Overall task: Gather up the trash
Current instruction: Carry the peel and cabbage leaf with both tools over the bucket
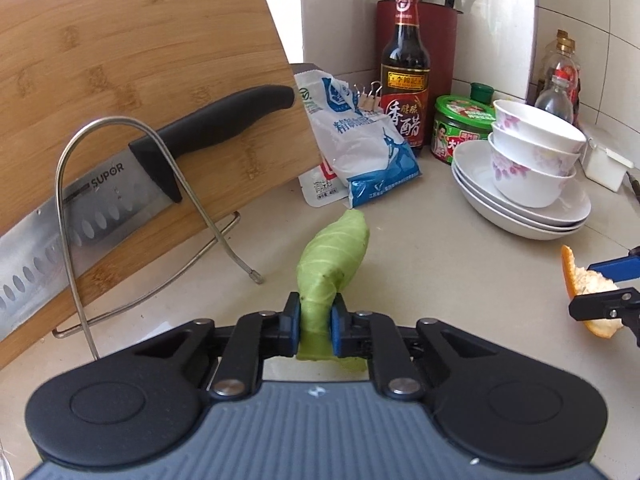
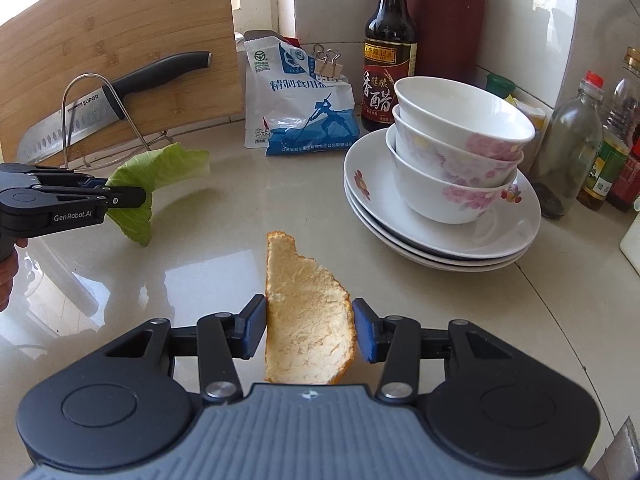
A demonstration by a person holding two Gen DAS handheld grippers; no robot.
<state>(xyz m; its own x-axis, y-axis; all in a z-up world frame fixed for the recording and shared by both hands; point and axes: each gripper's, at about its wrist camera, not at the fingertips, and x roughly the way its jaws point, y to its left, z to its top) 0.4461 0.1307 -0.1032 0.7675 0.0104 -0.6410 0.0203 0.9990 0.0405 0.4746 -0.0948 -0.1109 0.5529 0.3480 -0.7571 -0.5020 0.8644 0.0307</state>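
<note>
While the left gripper [image 1: 315,322] clamps a cabbage leaf [image 1: 334,256] in its jaws near the stacked bowls [image 2: 460,156], the bench [image 2: 200,264] gleams. The right gripper [image 2: 309,330] holds an orange peel [image 2: 308,320] between its jaws, just before those bowls.

My jaws are matt black plastic with ribbed blue pads. The counter [image 2: 400,280] under me is pale, polished stone, glossy enough to mirror the window. The cutting board [image 1: 140,60] is banded bamboo (satin, not shiny), its rack [image 1: 68,184] bare steel wire, the knife [image 1: 80,216] brushed metal. The bowls [image 2: 456,160] are glazed porcelain; the orange peel [image 2: 308,320] shows rough, spongy pith.
</note>
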